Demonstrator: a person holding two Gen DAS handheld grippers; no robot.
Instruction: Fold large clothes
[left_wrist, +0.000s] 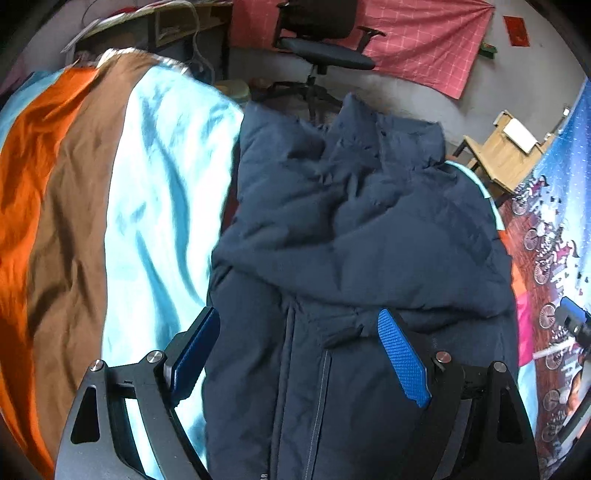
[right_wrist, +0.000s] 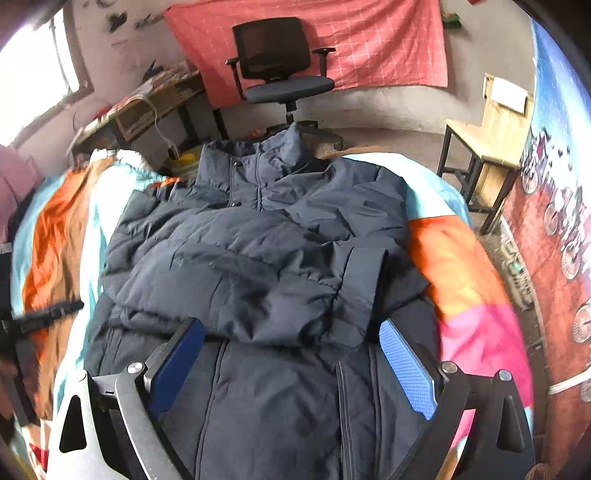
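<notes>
We are hovering both grippers over the jacket, jaws wide and empty.

The navy jacket is lying on the striped bedspread, sleeves folded across its chest; our left gripper and right gripper are gaping above its lower front.

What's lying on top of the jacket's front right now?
A sleeve is folded across the navy jacket, its cuff toward the right. It hides the chest and upper zipper; the lower zipper shows.
</notes>
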